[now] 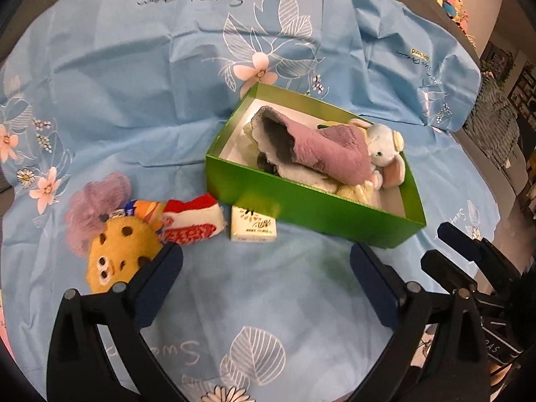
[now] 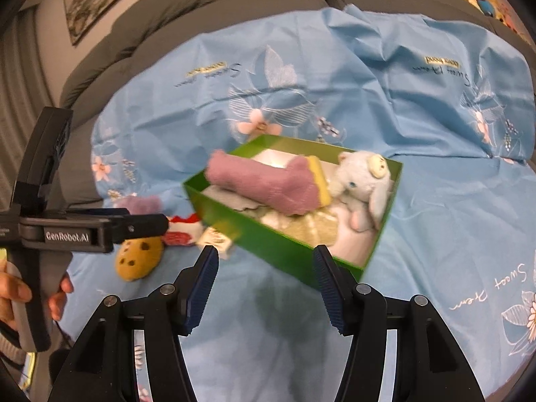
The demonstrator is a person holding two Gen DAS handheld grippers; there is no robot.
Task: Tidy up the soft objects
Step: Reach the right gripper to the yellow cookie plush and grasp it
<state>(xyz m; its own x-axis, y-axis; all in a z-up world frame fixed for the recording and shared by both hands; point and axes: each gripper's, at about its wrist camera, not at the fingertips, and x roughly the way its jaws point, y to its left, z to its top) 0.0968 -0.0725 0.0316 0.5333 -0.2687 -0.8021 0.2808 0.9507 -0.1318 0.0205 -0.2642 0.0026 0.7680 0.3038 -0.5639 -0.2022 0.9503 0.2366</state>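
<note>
A green box (image 1: 301,207) is set open on the blue sheet, filled with a rolled mauve towel (image 1: 321,147) and a pale blue plush (image 1: 382,147). Beside it are laid a yellow spotted plush (image 1: 120,254), a red-and-white plush (image 1: 194,224) and a small white packet (image 1: 254,227).

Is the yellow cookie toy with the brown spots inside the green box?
No, the yellow plush cookie toy lies on the blue flowered cloth, outside the green cardboard box.

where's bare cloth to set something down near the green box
Bare blue cloth in front of the green box, and a wide stretch behind it. Crowded left of the box: cookie plush, red-white plush and small white pack.
</note>
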